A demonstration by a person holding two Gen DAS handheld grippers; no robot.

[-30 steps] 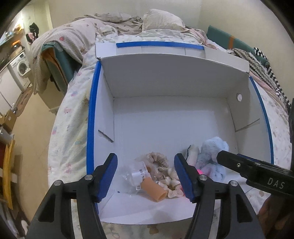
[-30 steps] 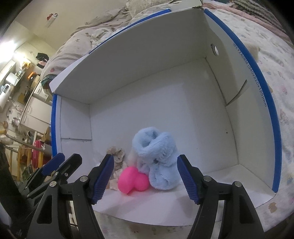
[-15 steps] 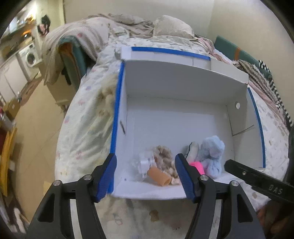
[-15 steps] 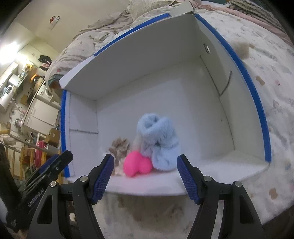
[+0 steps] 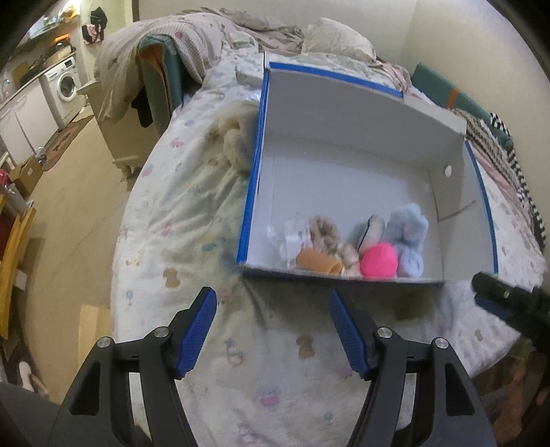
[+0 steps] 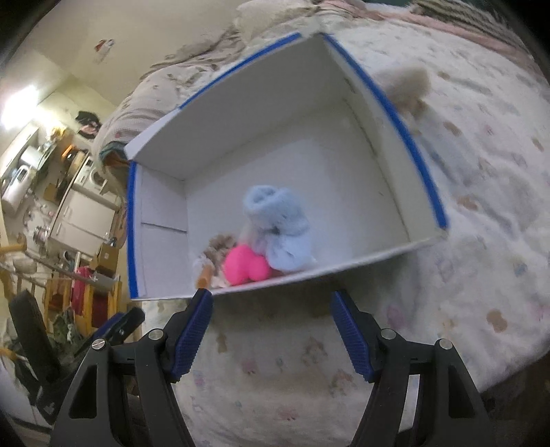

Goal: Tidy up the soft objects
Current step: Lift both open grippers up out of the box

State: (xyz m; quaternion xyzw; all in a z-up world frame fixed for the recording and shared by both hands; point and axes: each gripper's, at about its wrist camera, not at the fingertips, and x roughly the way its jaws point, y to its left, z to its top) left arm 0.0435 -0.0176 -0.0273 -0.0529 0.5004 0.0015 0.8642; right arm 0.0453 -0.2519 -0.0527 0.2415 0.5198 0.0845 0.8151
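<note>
A white cardboard box with blue-taped edges point(image 5: 361, 161) point(image 6: 330, 178) sits on the bed. Along its near wall lie a pale blue fluffy item point(image 5: 407, 237) point(image 6: 278, 227), a bright pink soft ball point(image 5: 378, 260) point(image 6: 245, 264), beige scrunchies point(image 5: 325, 232), an orange tube-shaped item point(image 5: 318, 263) and a clear plastic packet point(image 5: 287, 237). My left gripper point(image 5: 271, 326) is open and empty above the bedspread in front of the box. My right gripper point(image 6: 271, 330) is open and empty, also short of the box's near wall.
A beige fluffy item point(image 5: 237, 144) lies on the bedspread against the box's left side, and another point(image 6: 409, 86) beyond its right side. Rumpled blankets and pillows point(image 5: 240, 31) lie behind. The floor, a washing machine point(image 5: 65, 89) and cabinets are to the left.
Both grippers have pulled back and up out of the box, staying open. The box and its contents now lie farther ahead.
</note>
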